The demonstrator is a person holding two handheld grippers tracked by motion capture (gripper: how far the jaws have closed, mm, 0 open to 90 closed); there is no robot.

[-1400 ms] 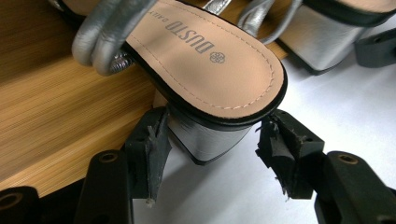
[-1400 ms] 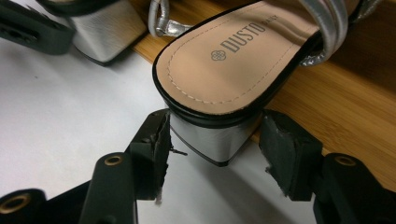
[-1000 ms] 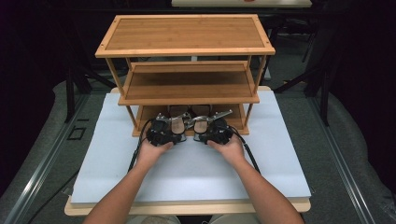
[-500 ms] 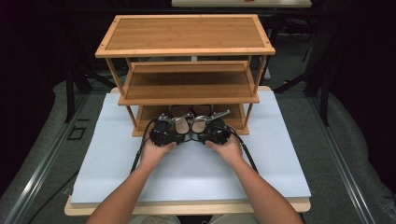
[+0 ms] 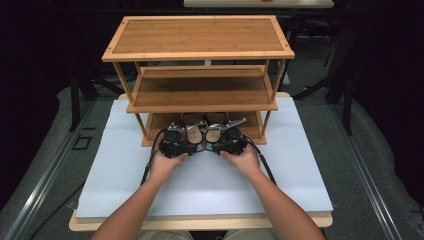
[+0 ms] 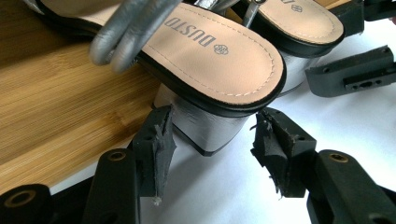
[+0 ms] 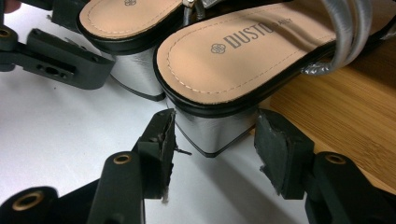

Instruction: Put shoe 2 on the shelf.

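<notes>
Left tool [image 6: 212, 140]: I've clamped the left sandal [image 6: 210, 60] by its heel.
Right tool [image 7: 212, 140]: I've clamped the right sandal [image 7: 243, 56] by its heel.

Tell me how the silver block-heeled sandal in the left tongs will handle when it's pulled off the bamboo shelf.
The silver block-heeled sandal looks stiff-soled, so it should probably slide out in one piece. Its glossy metallic heel may be slippery between the left tongs, whose worn pads look ragged. Gripped only at the heel, the toe end would likely dip.
</notes>
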